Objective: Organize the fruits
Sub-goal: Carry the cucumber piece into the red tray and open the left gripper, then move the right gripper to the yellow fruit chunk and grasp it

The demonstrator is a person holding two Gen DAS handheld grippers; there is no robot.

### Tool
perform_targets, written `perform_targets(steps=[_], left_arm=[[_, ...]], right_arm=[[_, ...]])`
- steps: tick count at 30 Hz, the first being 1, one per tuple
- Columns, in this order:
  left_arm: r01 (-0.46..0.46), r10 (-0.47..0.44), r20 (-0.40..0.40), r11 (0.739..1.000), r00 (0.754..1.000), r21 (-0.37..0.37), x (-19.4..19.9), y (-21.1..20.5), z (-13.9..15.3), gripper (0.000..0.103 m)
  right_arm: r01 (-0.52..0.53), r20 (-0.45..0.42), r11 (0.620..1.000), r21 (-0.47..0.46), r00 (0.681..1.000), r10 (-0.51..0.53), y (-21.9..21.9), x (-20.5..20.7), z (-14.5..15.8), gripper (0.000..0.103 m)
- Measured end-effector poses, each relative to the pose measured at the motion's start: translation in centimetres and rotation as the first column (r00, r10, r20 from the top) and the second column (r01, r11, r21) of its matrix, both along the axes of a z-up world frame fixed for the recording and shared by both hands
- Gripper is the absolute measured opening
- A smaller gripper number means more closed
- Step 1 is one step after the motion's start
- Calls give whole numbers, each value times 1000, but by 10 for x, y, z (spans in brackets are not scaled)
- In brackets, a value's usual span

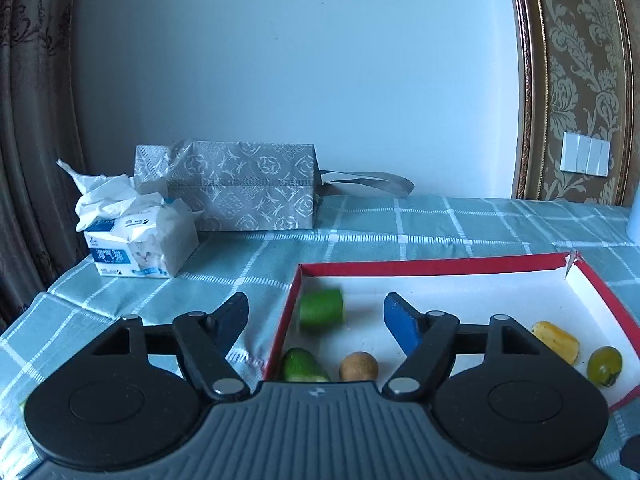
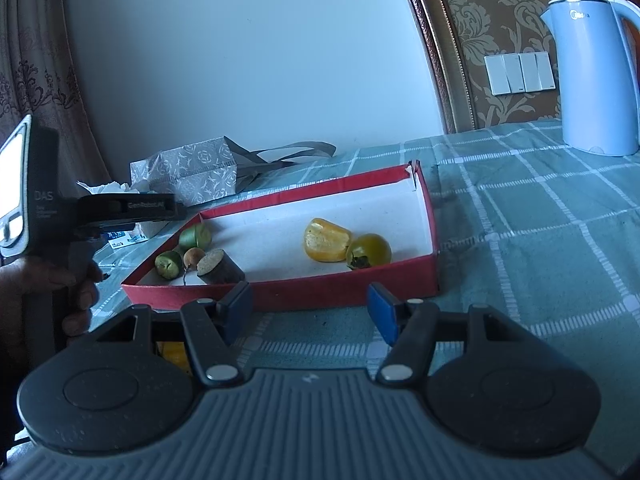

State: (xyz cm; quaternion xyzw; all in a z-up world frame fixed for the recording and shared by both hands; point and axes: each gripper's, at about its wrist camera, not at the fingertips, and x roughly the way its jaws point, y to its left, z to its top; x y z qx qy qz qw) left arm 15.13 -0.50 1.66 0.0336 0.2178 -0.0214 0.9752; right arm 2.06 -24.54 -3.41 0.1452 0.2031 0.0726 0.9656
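Left gripper (image 1: 316, 316), lower centre: jaws apart, gripping nothing, over the red-rimmed tray (image 1: 432, 266). A blurred green cylindrical fruit (image 1: 321, 310) sits at the tray's left wall, probably firm, light and apt to roll; grasp across its curved sides. Right gripper (image 2: 310, 310): part-open, empty.

"DAS" and, seemingly, "GenRobot.AI" on the left claw's (image 2: 182, 213) housing
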Motion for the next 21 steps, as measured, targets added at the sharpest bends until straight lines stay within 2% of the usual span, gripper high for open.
perform_targets(steps=[2,5,8,12,16,19,21], left_arm=[[1,0,3,1000,1000,-19,-9,7,3,75],[-10,11,21,999,1000,-51,-31,25,4,84],[-9,12,27,996,1000,-94,-57,52,-1,84],[-49,55,43,990,998,-129,-88,88,-17,85],[-92,98,25,979,995,-184,-94,116,-32,85],[-115,122,15,961,992,-250,-90,128,-34,85],[-112,121,24,965,992,-239,-90,127,-36,85]], right_arm=[[-3,1,1000,4,1000,3,-1,0,0,61],[-13,4,1000,-12,1000,13,0,-1,1,61],[-47,-6,999,-20,999,47,3,-1,1,61],[-99,6,994,-48,995,100,13,-5,4,61],[-178,1,978,-107,984,179,30,-8,6,61],[-210,-9,959,-189,977,212,47,-11,7,61],[-227,-8,948,-225,973,231,55,-13,8,61]])
